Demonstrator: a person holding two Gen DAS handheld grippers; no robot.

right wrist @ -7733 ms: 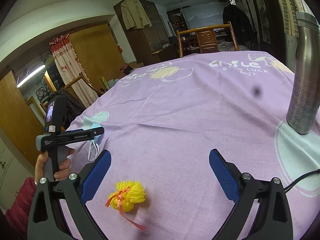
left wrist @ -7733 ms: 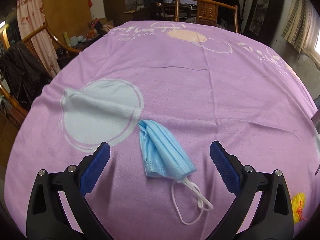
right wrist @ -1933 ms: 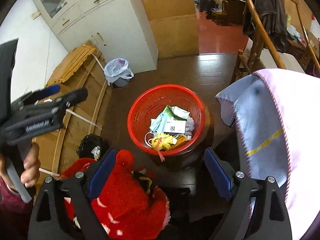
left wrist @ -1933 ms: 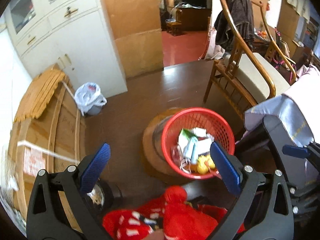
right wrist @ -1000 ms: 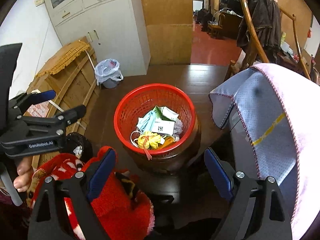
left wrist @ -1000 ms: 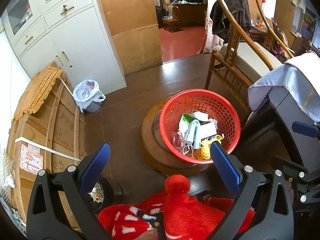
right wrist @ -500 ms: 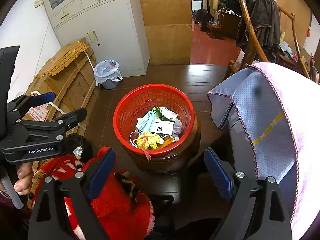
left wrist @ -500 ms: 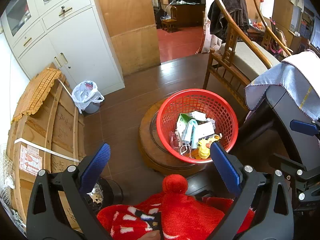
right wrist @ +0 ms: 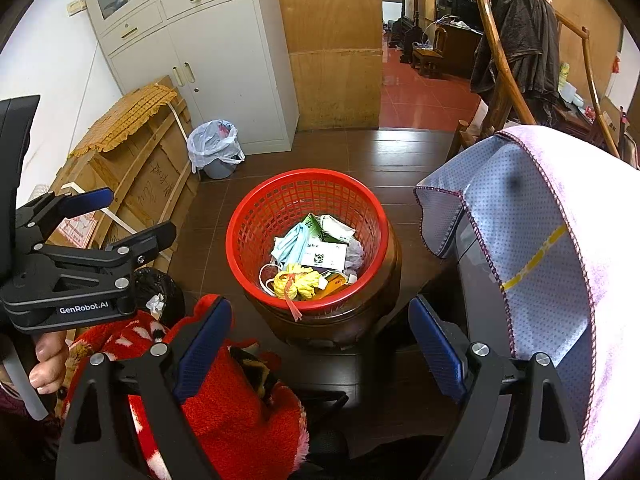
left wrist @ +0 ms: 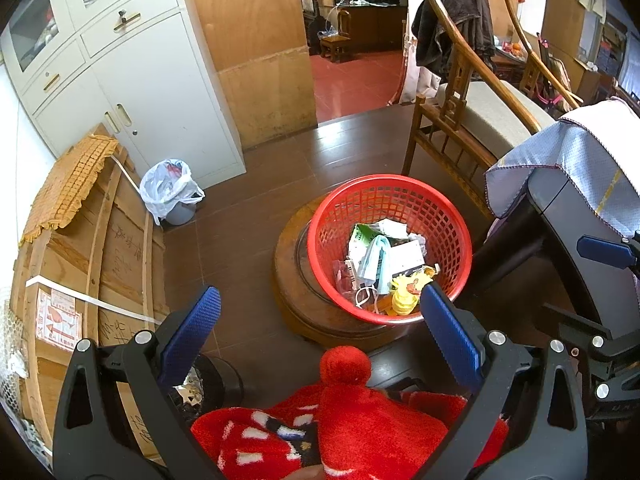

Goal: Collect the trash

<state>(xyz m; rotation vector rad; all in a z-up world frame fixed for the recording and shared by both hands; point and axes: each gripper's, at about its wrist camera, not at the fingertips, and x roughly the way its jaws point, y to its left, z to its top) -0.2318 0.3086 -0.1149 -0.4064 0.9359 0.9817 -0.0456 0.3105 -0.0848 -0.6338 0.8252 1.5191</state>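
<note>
Both hand-held grippers gape above red basket (right wrist: pixel 248 216) holding mask (right wrist: pixel 291 245), yellow wad (right wrist: pixel 298 282).

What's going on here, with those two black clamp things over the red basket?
A person is tidying up trash with a hand-held claw in each hand. Both the left claw and the right claw are open and empty, held above a red basket on the floor. In the basket lie a blue face mask, a yellow bundle and some paper packaging.
</note>
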